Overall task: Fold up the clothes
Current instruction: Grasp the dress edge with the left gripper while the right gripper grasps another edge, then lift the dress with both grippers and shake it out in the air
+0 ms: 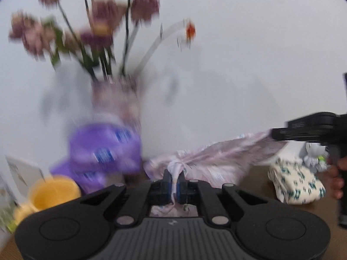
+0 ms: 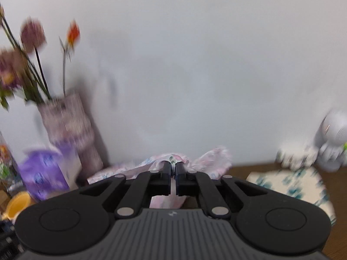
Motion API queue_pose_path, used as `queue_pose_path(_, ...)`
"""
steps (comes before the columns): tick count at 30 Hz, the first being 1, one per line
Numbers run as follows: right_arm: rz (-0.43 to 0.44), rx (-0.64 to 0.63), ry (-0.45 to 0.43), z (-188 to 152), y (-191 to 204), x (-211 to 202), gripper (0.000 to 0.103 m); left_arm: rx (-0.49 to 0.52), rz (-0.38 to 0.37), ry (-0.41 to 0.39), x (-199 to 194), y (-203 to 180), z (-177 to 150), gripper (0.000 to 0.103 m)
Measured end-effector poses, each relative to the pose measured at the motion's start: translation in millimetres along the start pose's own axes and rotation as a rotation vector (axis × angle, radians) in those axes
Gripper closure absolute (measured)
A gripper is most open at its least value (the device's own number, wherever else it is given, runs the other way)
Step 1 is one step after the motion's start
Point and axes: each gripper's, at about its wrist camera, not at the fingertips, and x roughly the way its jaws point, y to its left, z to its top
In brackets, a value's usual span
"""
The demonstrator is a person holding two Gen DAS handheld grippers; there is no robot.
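We see a brown wooden table (image 2: 260, 171) against a white wall (image 1: 238, 43). The pale pink printed garment (image 1: 216, 158) hangs stretched above it, mid-scene. Left gripper (image 1: 173, 186) fingers pinch a bunched corner; right gripper (image 2: 173, 171) fingers clamp another edge. Folded white cloth with teal print (image 1: 297, 184) sits right, blurred purple pack (image 1: 104, 149) and yellow cup (image 1: 54, 191) left.

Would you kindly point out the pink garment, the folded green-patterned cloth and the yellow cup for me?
pink garment (image 1: 216, 160): left wrist view, on the stretched fabric.
folded green-patterned cloth (image 1: 297, 184): left wrist view, on its upper face.
yellow cup (image 1: 54, 192): left wrist view, on its side wall.
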Motion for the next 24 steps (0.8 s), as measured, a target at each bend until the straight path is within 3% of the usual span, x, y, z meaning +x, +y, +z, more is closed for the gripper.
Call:
queue_pose_path(4, -0.006, 0.002, -0.085, 29, -8, -56, 0.1, 0.039, 0.032, -0.094, -48, 10, 30, 0.099)
queue_pose_path(16, -0.001, -0.038, -0.273, 46, -27, -247, 0.101, 0.1, 0.06, -0.261, -200, 26, 73, 0.1)
queue_pose_path(21, -0.006, -0.056, -0.316, 45, -30, -312, 0.101, 0.142, 0.026, -0.249, -245, 25, 77, 0.1)
queue_pose_path(24, -0.019, -0.077, -0.325, 41, -33, -340, 0.101, 0.159, 0.036, -0.224, -250, 21, 72, 0.1)
